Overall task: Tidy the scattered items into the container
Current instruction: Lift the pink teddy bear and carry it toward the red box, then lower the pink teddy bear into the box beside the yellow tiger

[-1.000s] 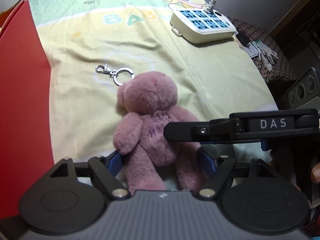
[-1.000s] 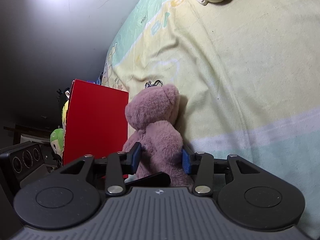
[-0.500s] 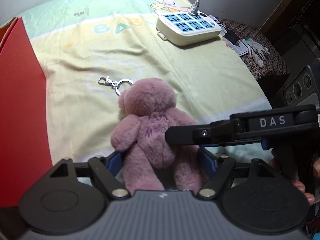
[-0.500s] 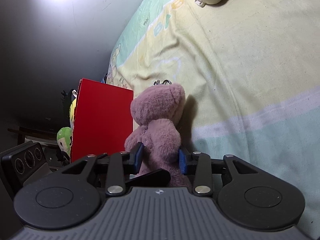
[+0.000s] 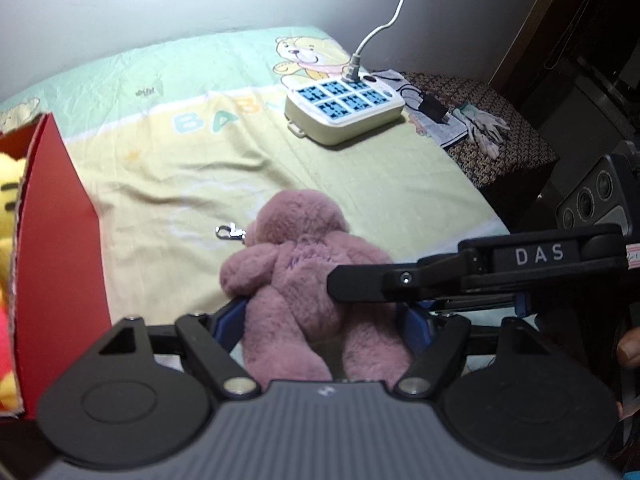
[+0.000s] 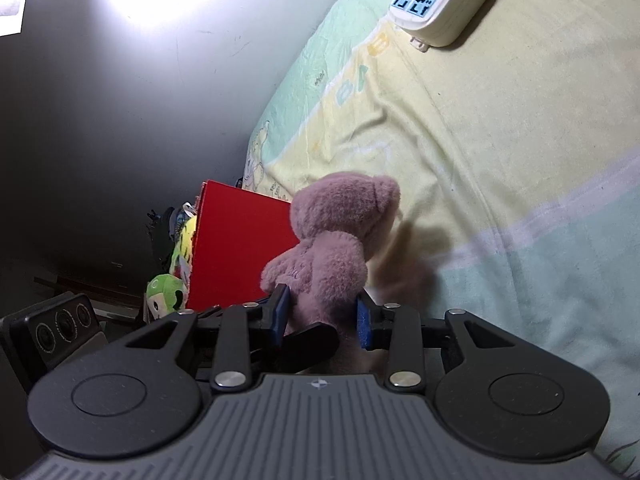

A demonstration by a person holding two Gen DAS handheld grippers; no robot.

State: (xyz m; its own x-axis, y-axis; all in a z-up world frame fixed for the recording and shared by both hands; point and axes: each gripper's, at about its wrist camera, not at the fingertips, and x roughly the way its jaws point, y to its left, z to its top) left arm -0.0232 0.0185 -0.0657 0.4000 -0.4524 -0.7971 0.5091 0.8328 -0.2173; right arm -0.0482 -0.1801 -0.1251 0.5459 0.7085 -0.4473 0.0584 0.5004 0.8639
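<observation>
While the left wrist view looks down, the pink teddy bear (image 5: 304, 280) sits between the blue pads of the left gripper (image 5: 320, 322), which hug its hips and legs. The right gripper (image 5: 360, 284) comes in from the right edge and pinches the bear's side. A metal key clip (image 5: 231, 233) hangs off the bear's head, over the yellow bed sheet (image 5: 360, 184). The red box (image 5: 60, 256) stands at the left edge of the bed, with a yellow toy (image 5: 10, 200) inside. A white power strip (image 5: 344, 110) lies near the far corner.

From the right wrist view, the right gripper (image 6: 322, 314) has just been closing, and now squeezes the bear (image 6: 332, 248) around its soft lower body. The red box (image 6: 236, 248) stands just behind the bear.

The bear looks soft, light and squishy, so it will not break. The thick middle is the best place to hold, because the floppy arms could slip out.
</observation>
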